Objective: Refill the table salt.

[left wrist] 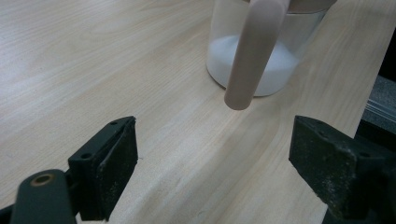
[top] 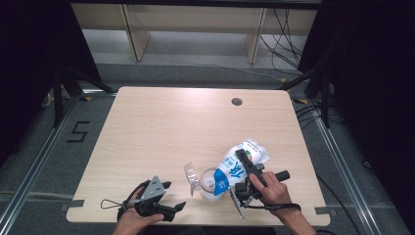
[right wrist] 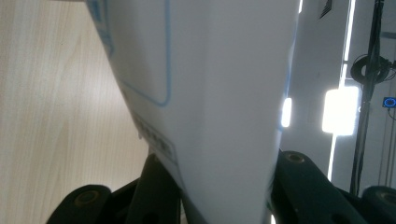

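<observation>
Near the table's front edge, right gripper (top: pixel 243 169) clamps the tilted bag (top: pixel 240 164); keep its mouth over the jar (top: pixel 208 183). Left gripper (top: pixel 169 196) idles, jaws apart.

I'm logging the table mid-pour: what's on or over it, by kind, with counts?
Bags: 1, blue and white bag, tipped over the jar.
Jars: 1, clear jar, white powder inside.
Scoops: 1, clear scoop at the jar.
Grippers: 2, left gripper, right gripper.
Total: 5
</observation>
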The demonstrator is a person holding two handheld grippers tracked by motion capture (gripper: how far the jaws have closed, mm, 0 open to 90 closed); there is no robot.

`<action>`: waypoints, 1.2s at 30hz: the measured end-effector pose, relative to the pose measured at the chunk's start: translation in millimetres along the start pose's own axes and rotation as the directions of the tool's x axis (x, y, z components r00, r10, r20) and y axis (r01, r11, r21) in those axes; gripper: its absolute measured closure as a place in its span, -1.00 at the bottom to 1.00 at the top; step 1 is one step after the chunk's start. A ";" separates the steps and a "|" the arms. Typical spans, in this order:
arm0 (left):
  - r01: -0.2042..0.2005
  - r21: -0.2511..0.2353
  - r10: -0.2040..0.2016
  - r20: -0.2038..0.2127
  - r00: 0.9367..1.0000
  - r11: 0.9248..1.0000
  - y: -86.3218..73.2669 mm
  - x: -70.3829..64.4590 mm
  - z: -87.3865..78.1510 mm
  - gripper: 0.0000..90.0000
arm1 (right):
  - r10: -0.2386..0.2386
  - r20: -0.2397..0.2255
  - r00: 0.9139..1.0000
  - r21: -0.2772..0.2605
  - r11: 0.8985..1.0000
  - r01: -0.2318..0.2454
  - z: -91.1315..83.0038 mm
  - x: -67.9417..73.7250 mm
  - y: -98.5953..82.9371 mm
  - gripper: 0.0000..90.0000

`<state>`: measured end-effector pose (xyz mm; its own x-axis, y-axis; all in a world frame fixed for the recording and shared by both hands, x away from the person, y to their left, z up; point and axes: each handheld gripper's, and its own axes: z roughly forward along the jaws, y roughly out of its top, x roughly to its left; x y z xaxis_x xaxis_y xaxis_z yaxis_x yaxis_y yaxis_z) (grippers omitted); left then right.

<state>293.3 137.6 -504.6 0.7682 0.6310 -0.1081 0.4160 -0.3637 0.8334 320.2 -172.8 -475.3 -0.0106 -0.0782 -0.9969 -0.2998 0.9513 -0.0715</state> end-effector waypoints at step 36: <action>-0.006 -0.001 0.006 0.002 1.000 1.000 0.0 0.2 0.1 -0.66 | -0.012 -0.027 1.000 0.000 1.000 0.012 -0.9 -4.4 1.0 0.64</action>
<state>293.5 137.7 -504.6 0.7716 0.6275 -0.1045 0.4110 -0.3664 0.8347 319.1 -171.8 -471.0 -0.0325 -0.0976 -0.9947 -0.2997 0.9504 -0.0835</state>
